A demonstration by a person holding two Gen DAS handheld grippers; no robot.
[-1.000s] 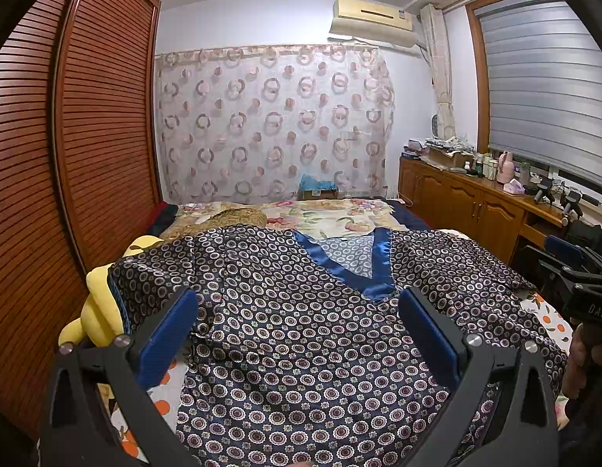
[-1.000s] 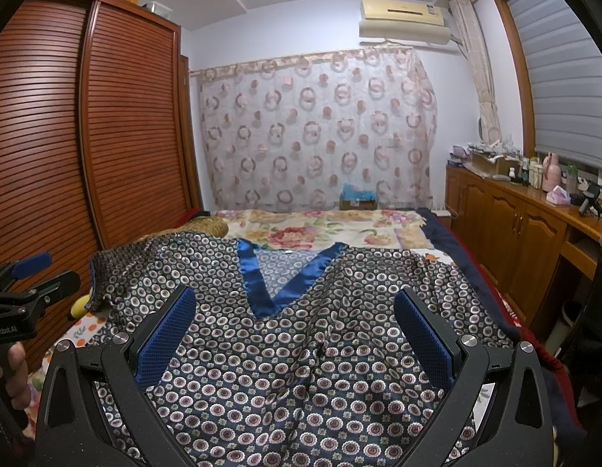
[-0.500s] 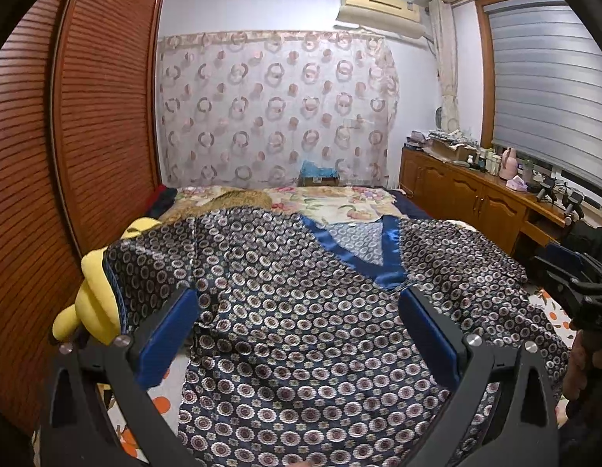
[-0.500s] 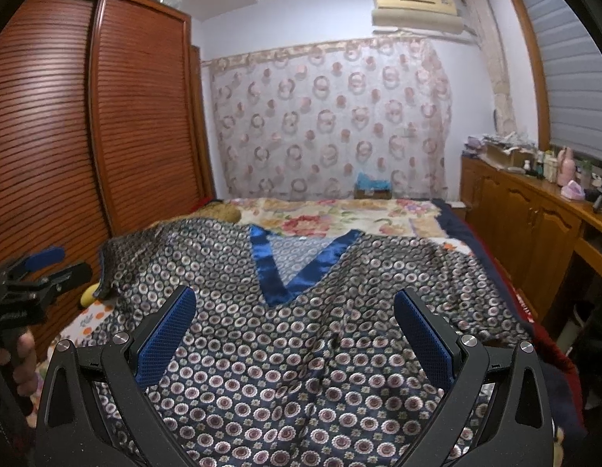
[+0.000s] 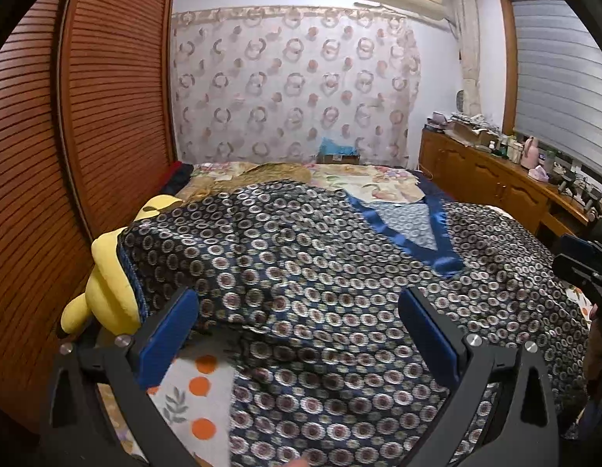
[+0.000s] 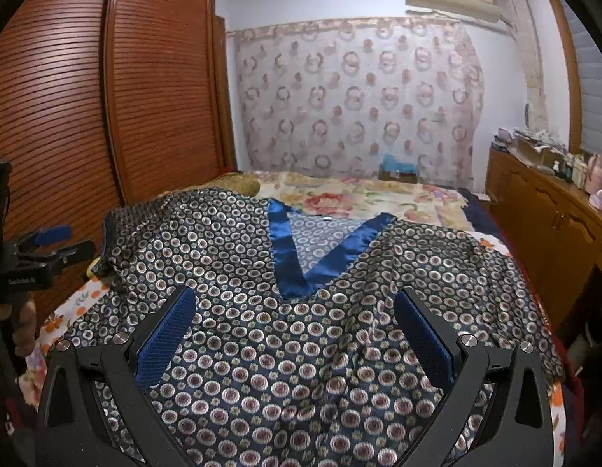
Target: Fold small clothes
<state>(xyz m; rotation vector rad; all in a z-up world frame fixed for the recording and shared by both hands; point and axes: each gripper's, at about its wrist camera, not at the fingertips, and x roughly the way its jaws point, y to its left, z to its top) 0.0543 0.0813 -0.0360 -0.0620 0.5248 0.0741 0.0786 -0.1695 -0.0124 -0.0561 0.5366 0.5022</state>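
Note:
A dark blue satin top (image 5: pixel 301 272) with a circle print and a bright blue V-neck band (image 5: pixel 437 249) lies spread flat on the bed; it also shows in the right wrist view (image 6: pixel 281 330), with its neck band (image 6: pixel 301 264) pointing toward me. My left gripper (image 5: pixel 297 330) is open and empty, hovering over the top's left side near its sleeve. My right gripper (image 6: pixel 293 330) is open and empty, above the top's middle just below the V-neck. The left gripper also shows at the left edge of the right wrist view (image 6: pixel 48 245).
A yellow plush toy (image 5: pixel 106 284) lies at the bed's left edge, partly under the sleeve. A slatted wooden wardrobe (image 5: pixel 87 116) stands close on the left. A wooden cabinet (image 6: pixel 553 233) with clutter runs along the right. The floral bedsheet (image 6: pixel 359 194) shows beyond the top.
Both grippers have moved forward and lower over the top, the left one drifting left toward the sleeve and the plush toy. Both stay open and empty.

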